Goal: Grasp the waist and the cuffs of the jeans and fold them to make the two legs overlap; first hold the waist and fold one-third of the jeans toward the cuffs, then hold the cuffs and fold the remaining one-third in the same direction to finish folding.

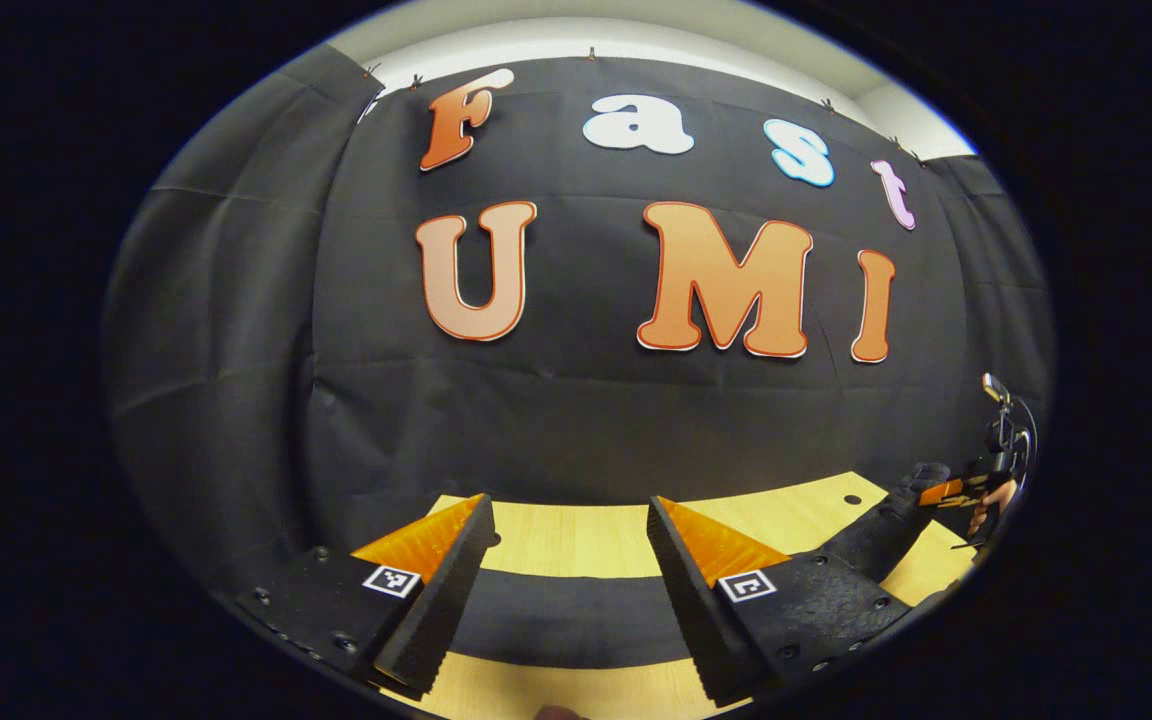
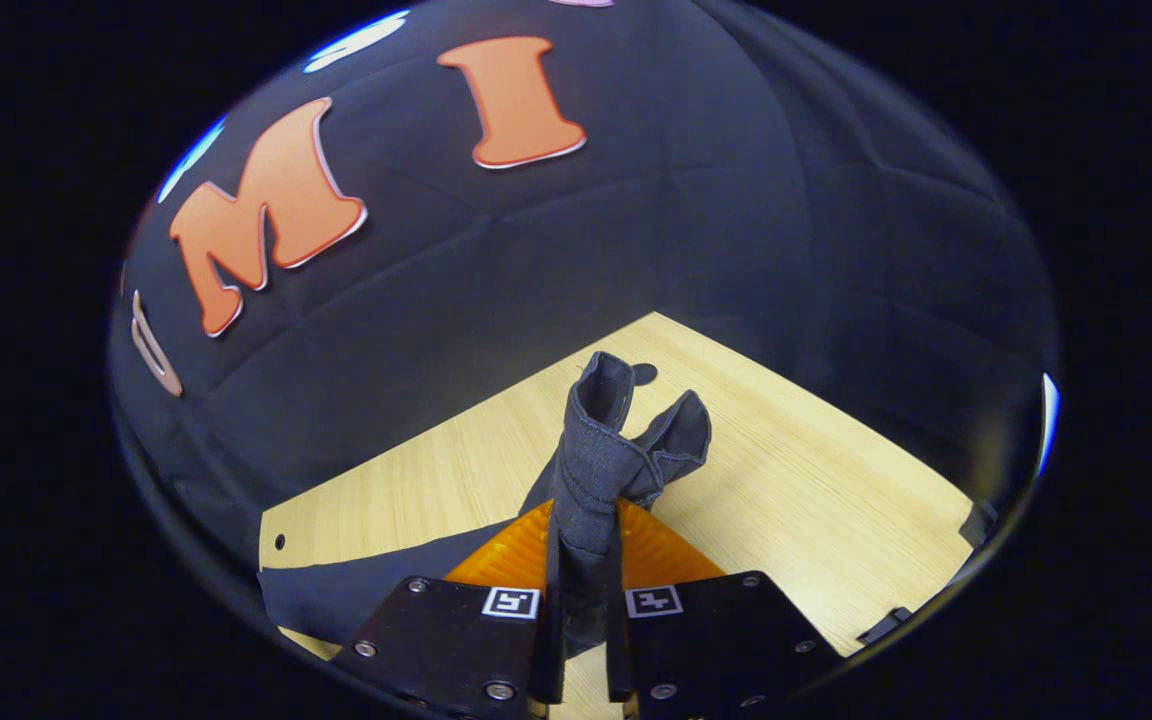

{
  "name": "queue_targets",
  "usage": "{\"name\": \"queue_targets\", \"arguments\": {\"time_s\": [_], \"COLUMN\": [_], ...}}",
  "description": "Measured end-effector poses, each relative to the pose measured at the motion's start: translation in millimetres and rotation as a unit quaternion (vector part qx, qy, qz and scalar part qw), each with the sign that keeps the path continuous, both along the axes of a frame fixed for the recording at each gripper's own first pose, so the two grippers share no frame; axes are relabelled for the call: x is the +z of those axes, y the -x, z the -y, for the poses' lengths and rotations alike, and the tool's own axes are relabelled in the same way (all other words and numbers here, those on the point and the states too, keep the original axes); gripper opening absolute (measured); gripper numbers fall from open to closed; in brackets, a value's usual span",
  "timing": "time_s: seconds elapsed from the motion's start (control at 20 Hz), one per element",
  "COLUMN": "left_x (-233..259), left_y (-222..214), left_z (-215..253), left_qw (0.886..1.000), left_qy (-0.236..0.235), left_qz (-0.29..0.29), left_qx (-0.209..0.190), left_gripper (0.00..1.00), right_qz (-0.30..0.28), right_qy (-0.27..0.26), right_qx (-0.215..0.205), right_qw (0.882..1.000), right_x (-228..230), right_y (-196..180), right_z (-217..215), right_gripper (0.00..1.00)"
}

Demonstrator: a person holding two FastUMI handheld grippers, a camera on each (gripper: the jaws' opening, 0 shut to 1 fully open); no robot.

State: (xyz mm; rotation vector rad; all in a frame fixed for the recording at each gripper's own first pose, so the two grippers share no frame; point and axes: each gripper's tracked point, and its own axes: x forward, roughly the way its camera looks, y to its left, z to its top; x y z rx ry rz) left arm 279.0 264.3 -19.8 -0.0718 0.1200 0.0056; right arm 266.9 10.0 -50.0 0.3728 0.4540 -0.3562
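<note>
Pinched between our right gripper [image 2: 584,570] fingers, the jeans [image 2: 596,450] cuffs stand bunched above the table [image 2: 816,500]. Our left gripper [image 1: 568,575] hangs open over dark denim lying flat. We judge the legs not yet overlapped; both third-folds remain.

Dark blue-black jeans [image 2: 591,470], pale wood-grain table [image 2: 786,490], black cloth wall [image 1: 556,420].

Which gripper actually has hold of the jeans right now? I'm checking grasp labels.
The right gripper: its jaws are closed on a bunched fold of the jeans. The left gripper has its jaws wide apart, with nothing between them.
</note>
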Motion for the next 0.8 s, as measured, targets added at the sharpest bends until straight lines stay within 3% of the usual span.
{"name": "queue_targets", "arguments": {"time_s": [0.4, 0.8], "left_x": [7.7, 2.1], "left_y": [15.4, 27.6], "left_z": [-27.3, -49.4], "left_qw": [1.0, 1.0], "left_qy": [-0.015, 0.0], "left_qz": [0.016, 0.01], "left_qx": [0.006, 0.021], "left_gripper": [0.92, 0.93], "right_qz": [-0.003, -0.013], "right_qy": [0.108, 0.161], "right_qx": [0.101, 0.173], "right_qw": [0.989, 0.972], "right_x": [16.7, 2.2], "right_y": [-23.5, -35.3], "right_z": [-96.3, -180.0], "right_gripper": [0.17, 0.17]}}
